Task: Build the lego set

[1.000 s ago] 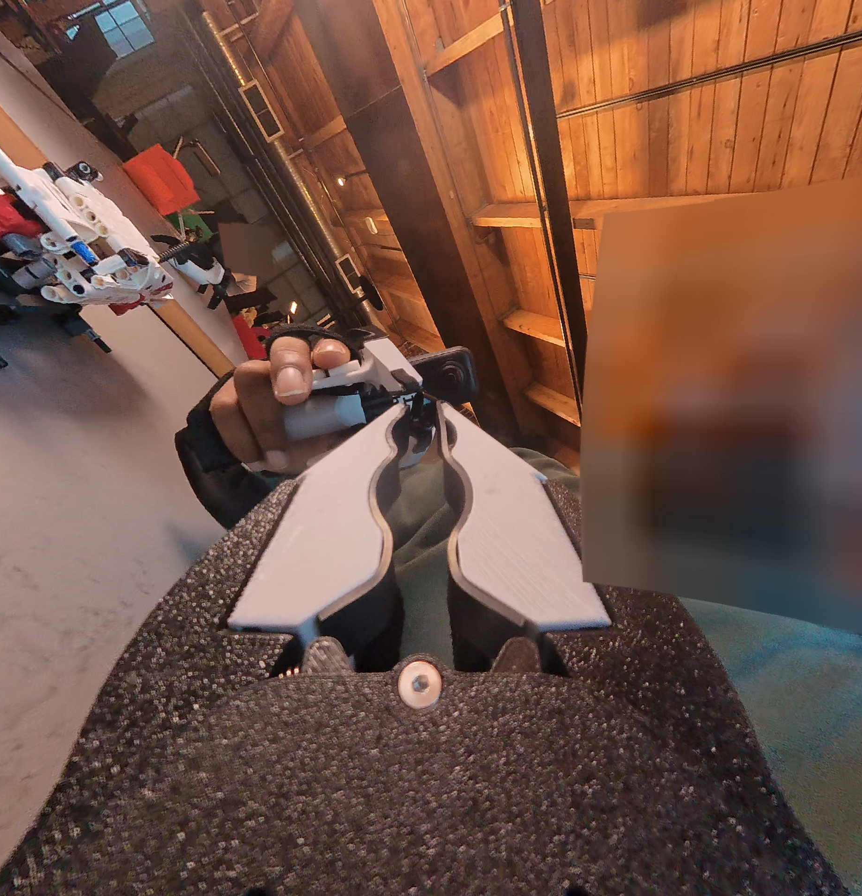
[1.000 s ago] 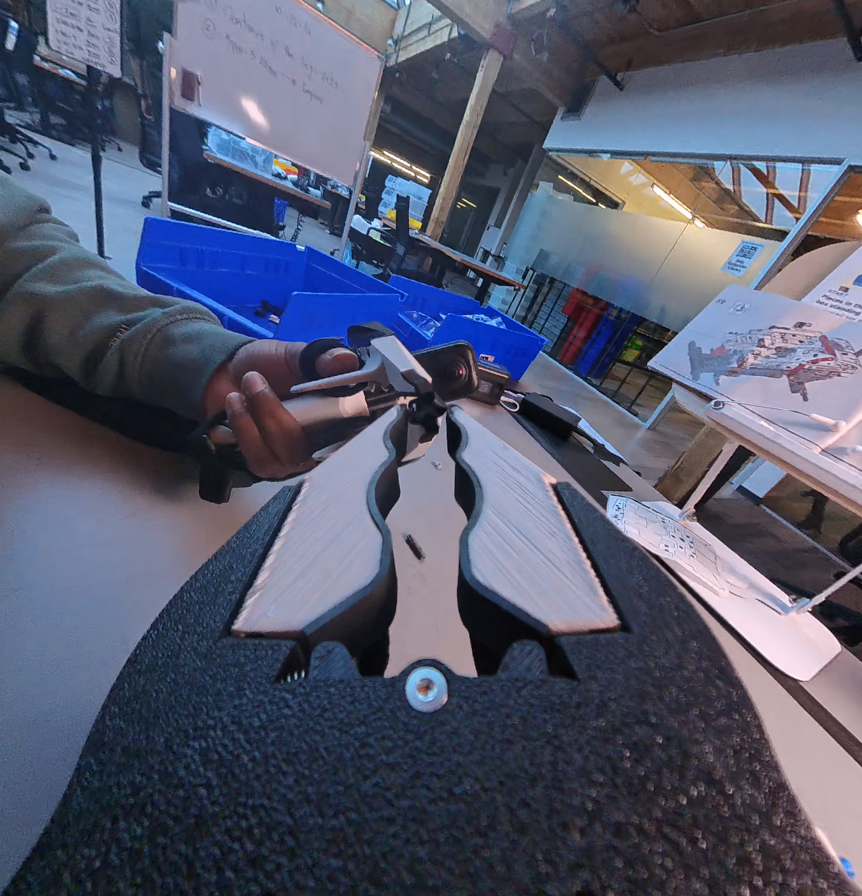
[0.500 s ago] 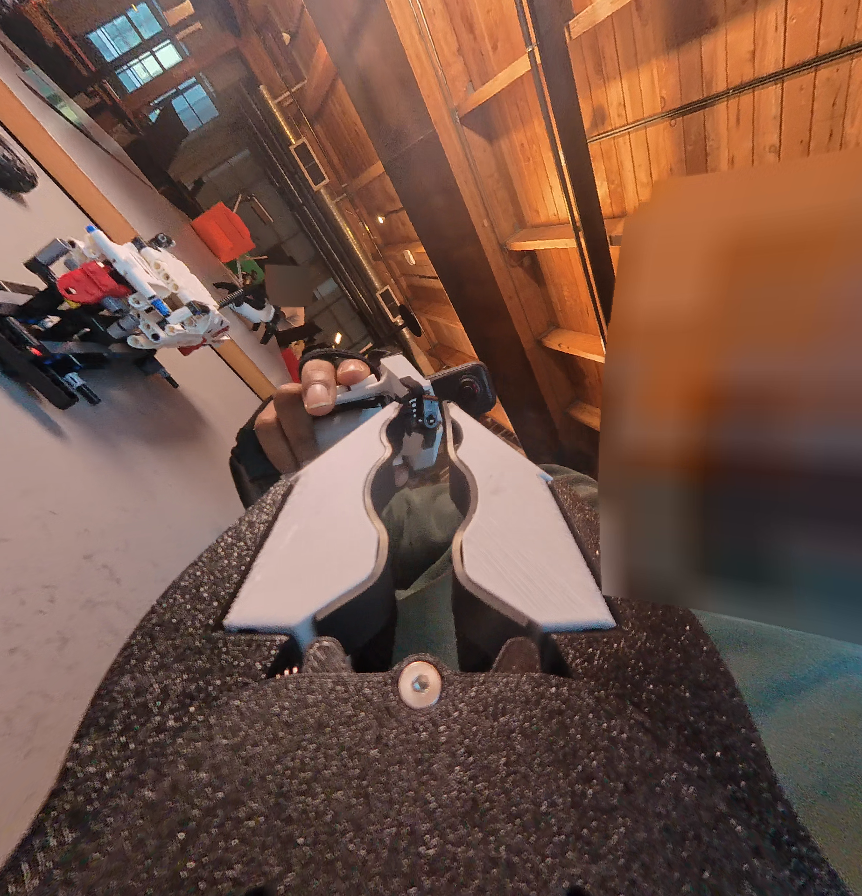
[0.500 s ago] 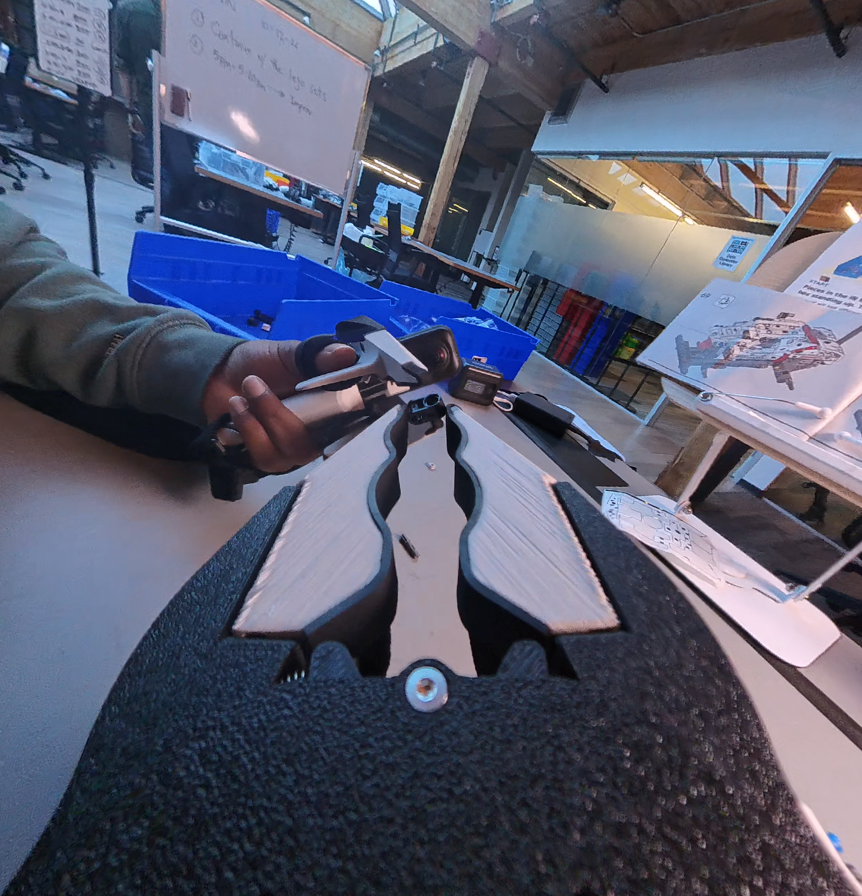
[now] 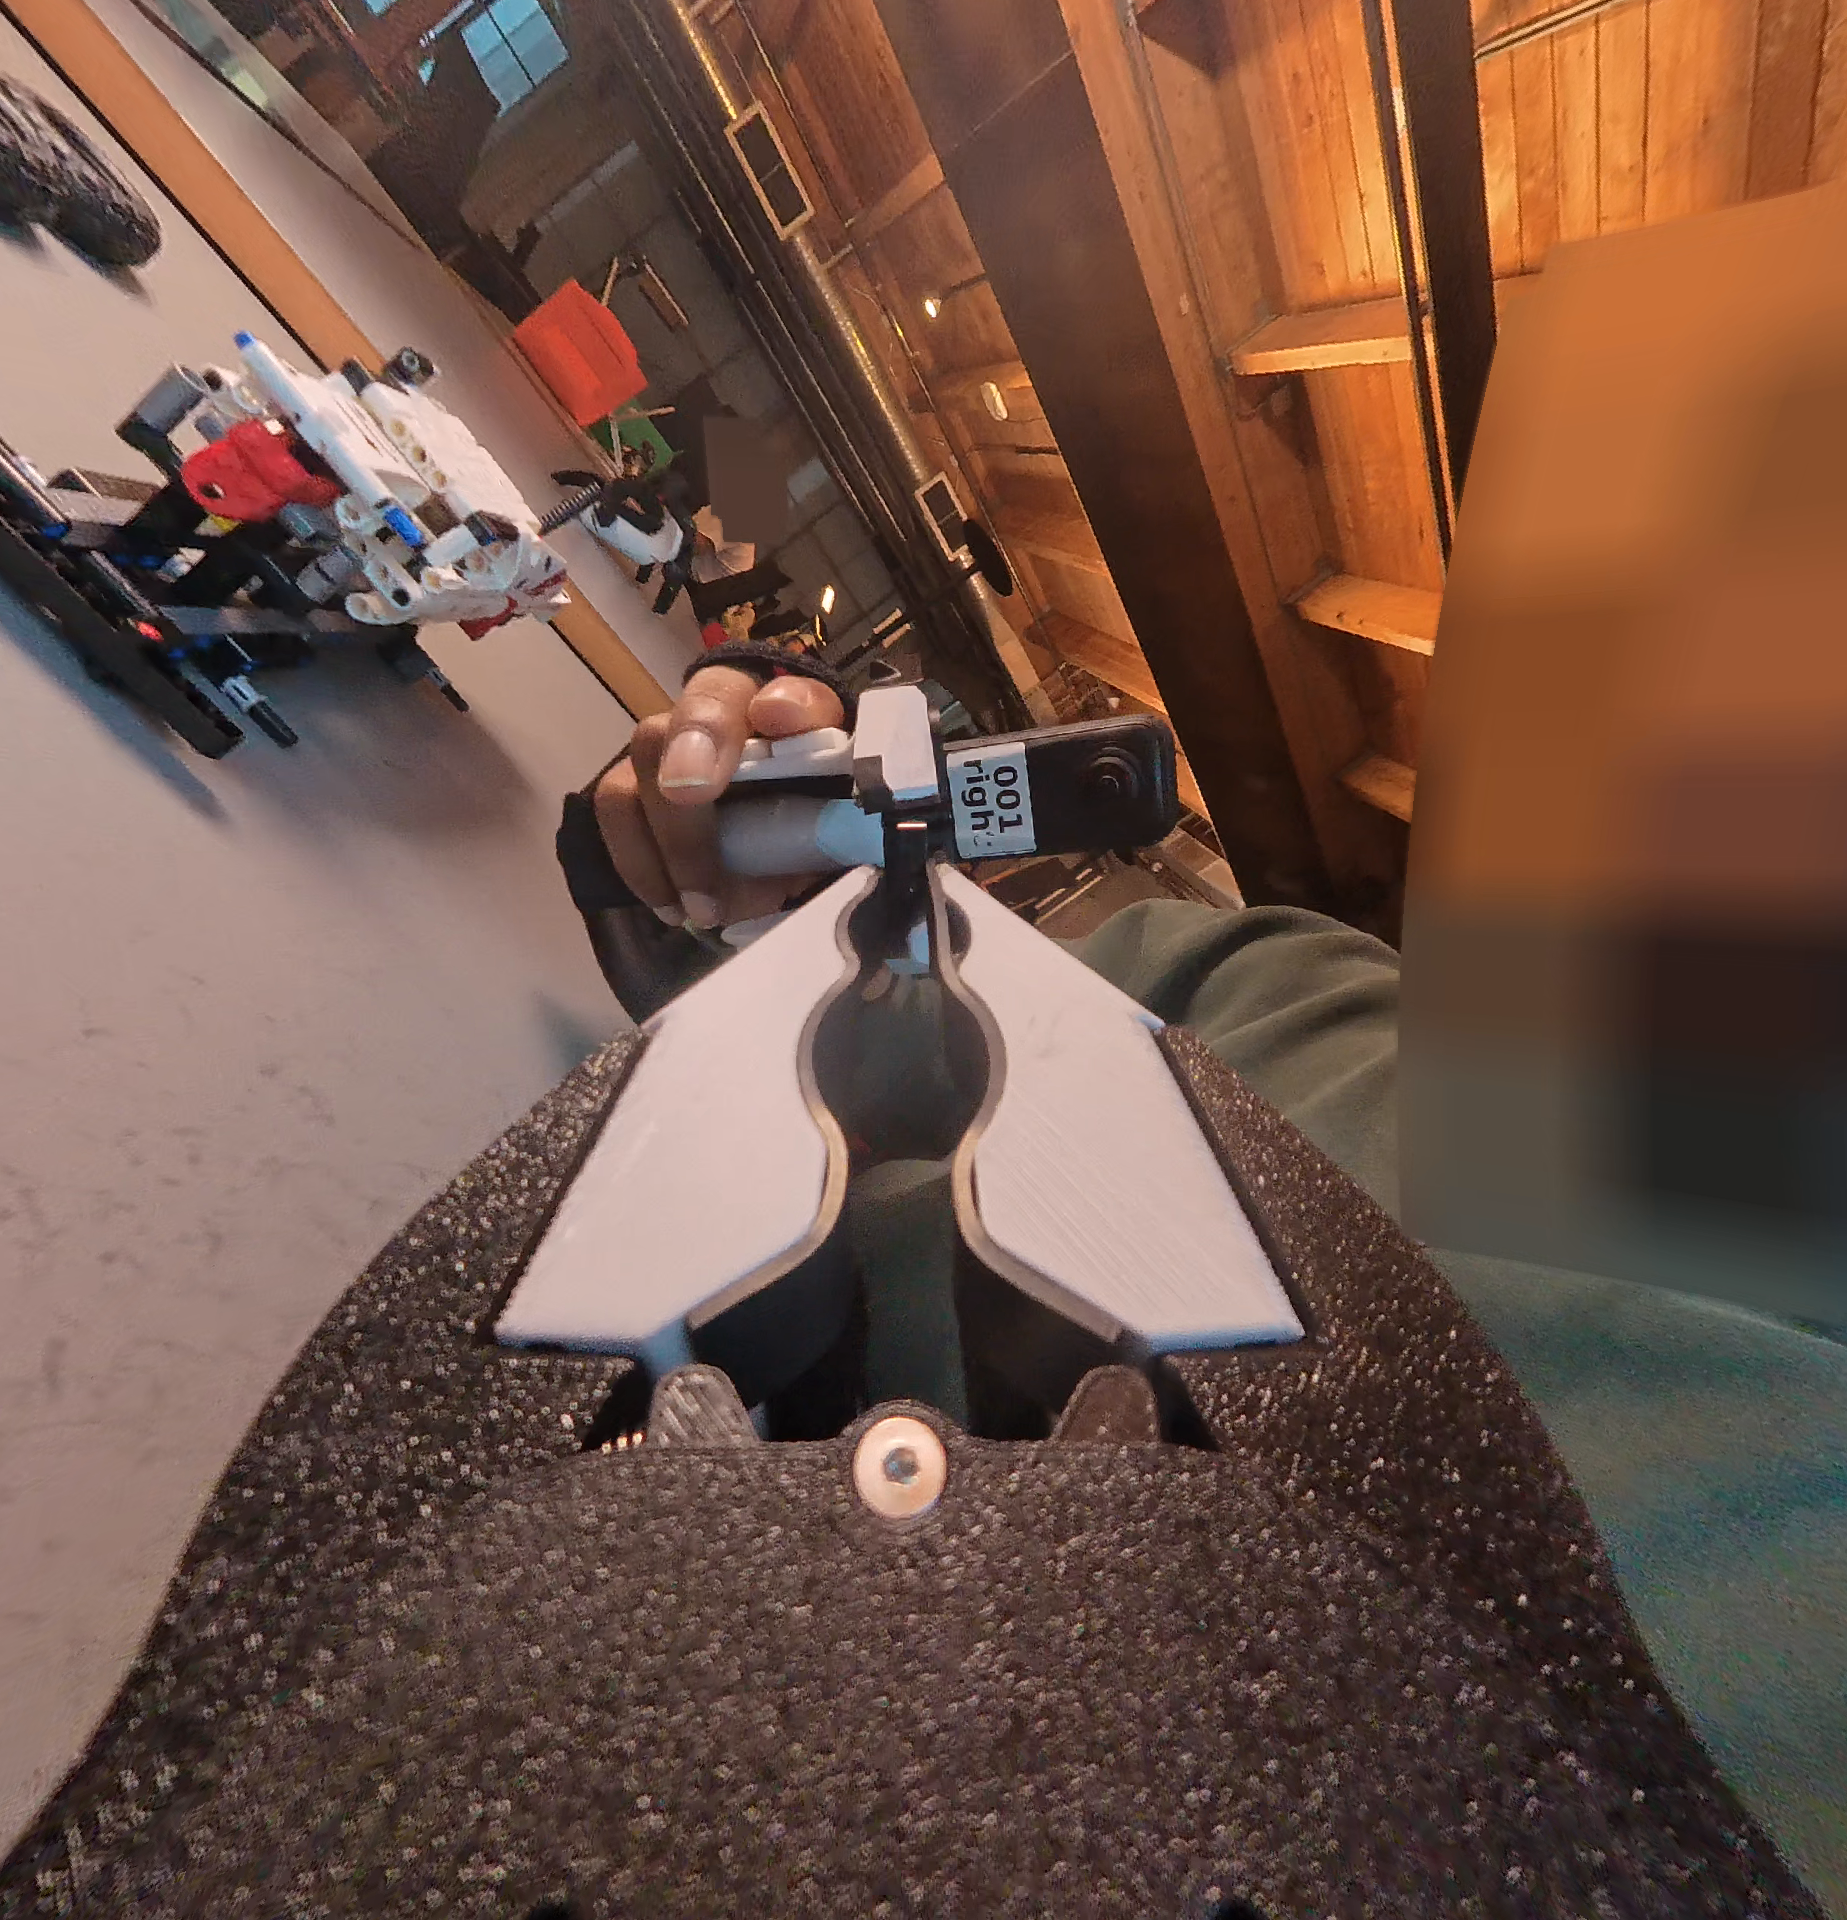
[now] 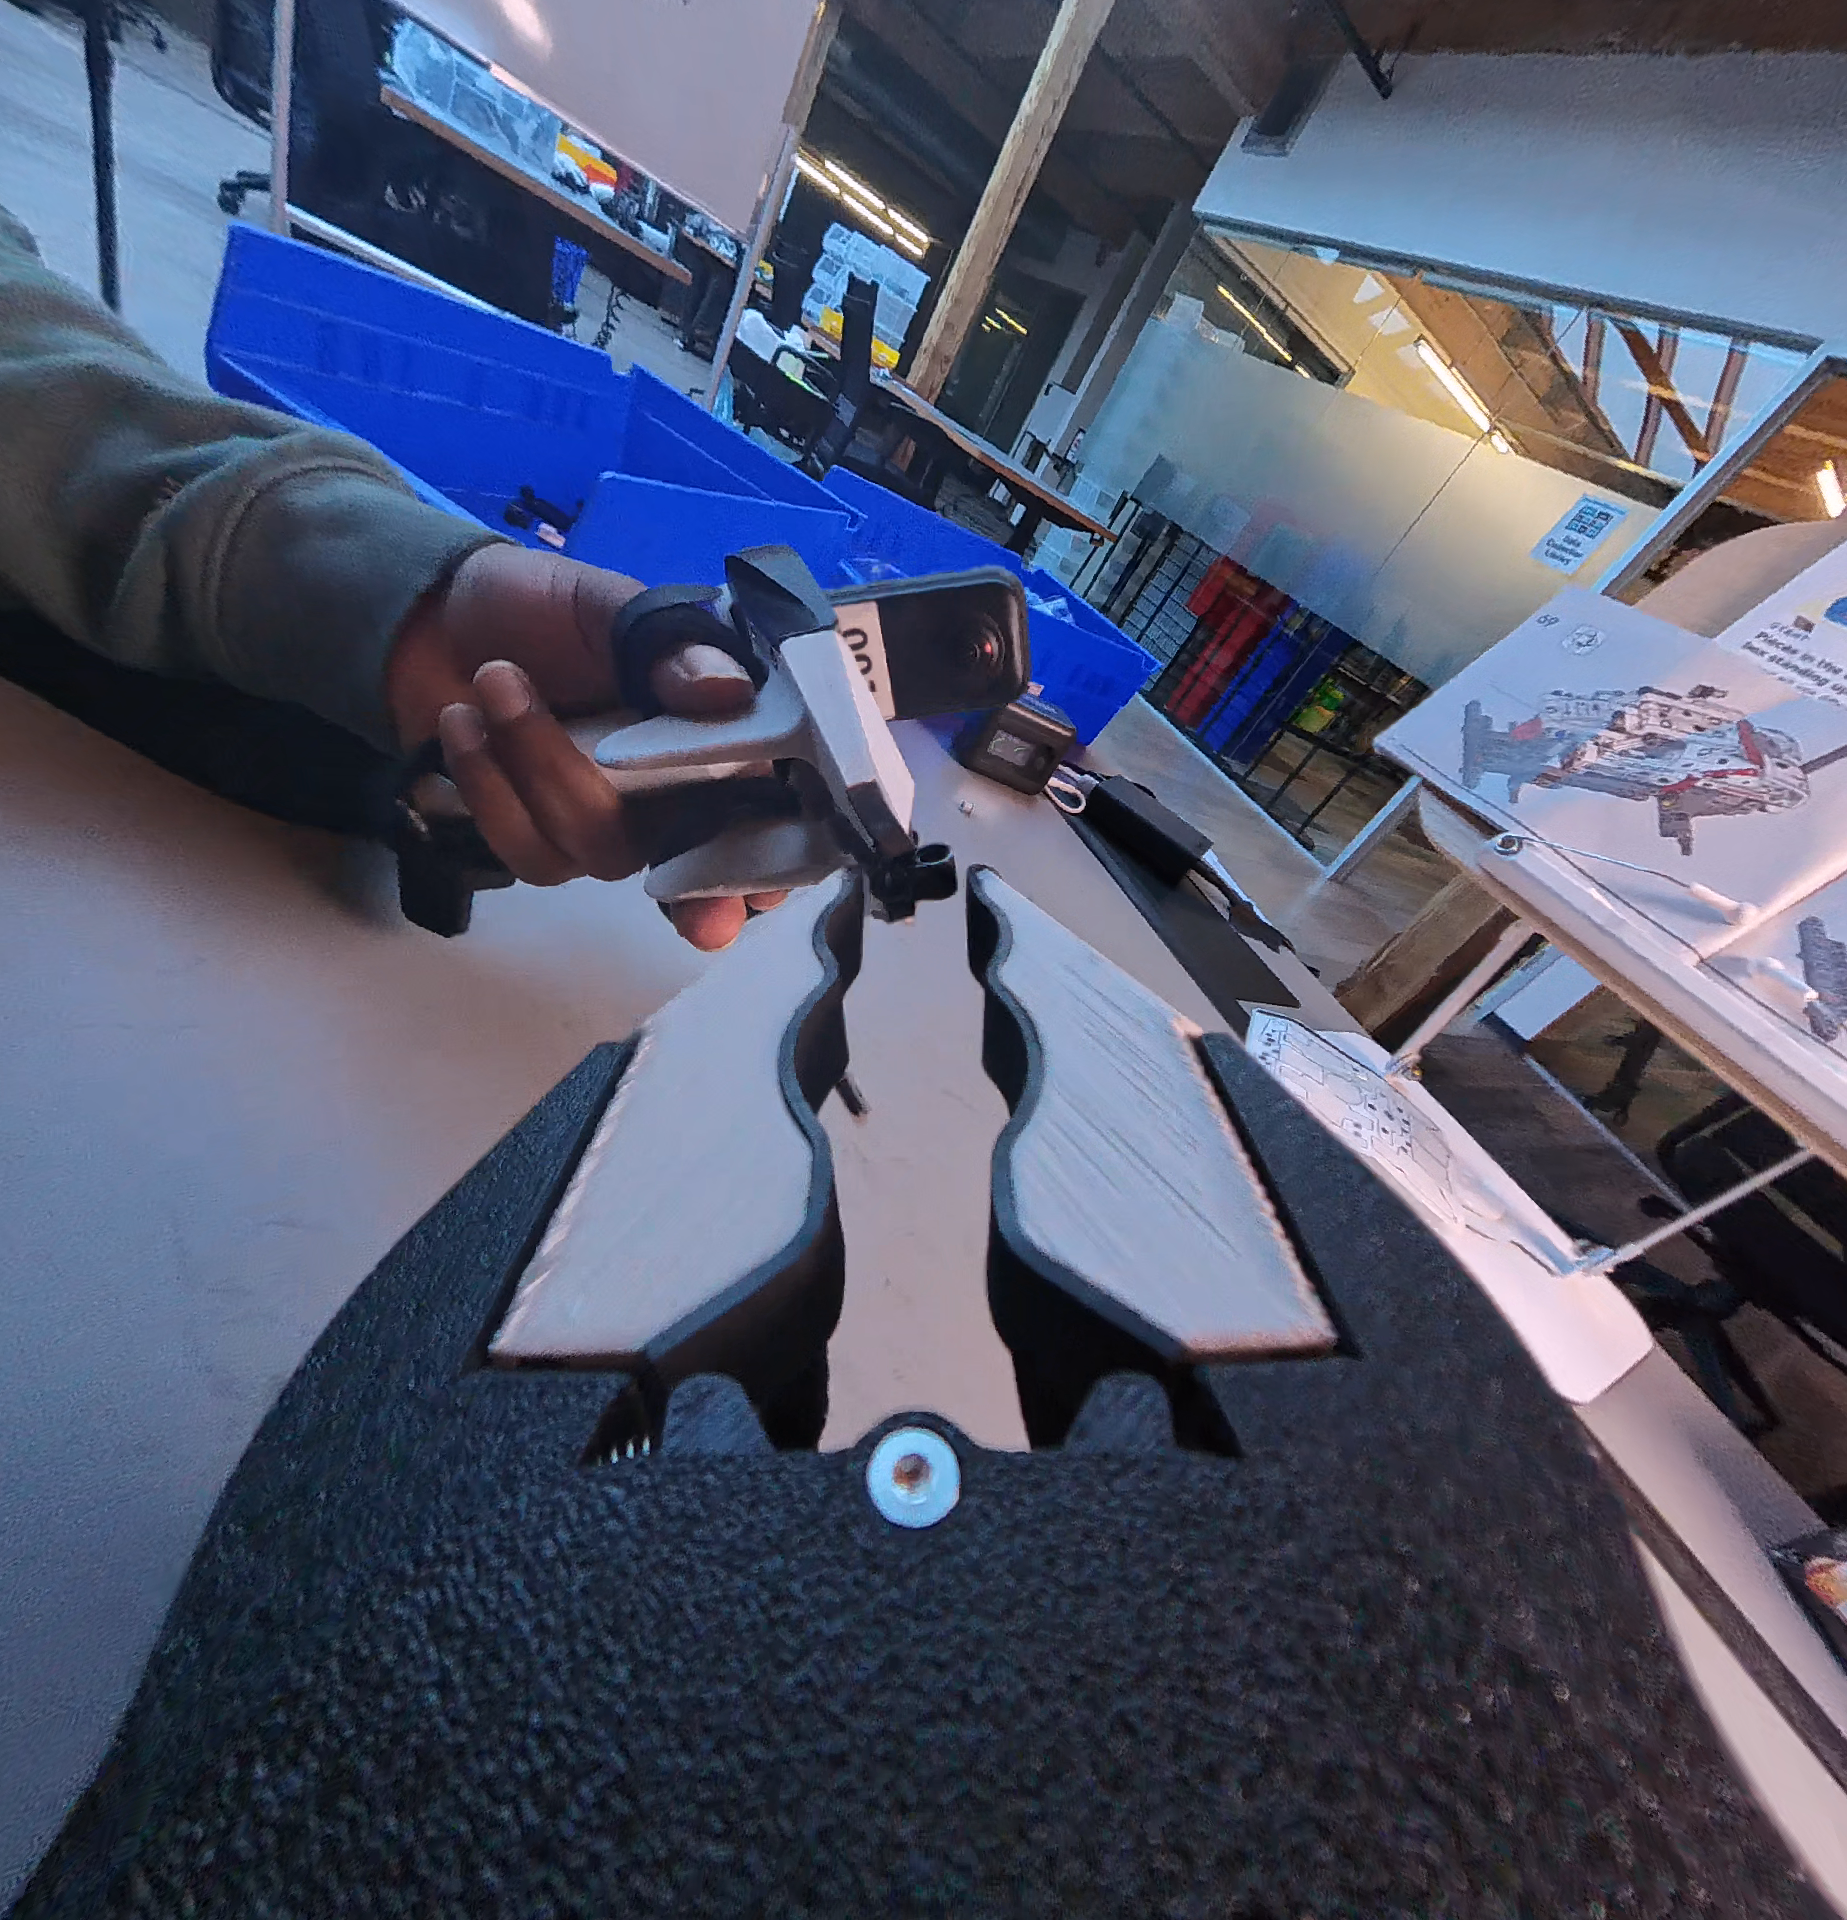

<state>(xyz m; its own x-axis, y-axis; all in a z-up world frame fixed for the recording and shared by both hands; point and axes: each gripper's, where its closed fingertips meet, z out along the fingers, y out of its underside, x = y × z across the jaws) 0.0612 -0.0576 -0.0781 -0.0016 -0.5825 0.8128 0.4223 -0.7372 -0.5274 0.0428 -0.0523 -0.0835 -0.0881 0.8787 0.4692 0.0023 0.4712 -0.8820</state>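
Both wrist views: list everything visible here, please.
table: one, grey, under everything
lego model: one, white, black and red, on the table, left view's upper left
tyre: one, black, top-left corner of the left view
bins: several, blue, along the table's far edge
instruction pages: at least two, white, on a stand at right
black piece: one, in the left gripper
loose pin: one, dark, on the table
left hand, right hand: each holds a gripper
left gripper: shut on black piece
right gripper: fingers open, empty
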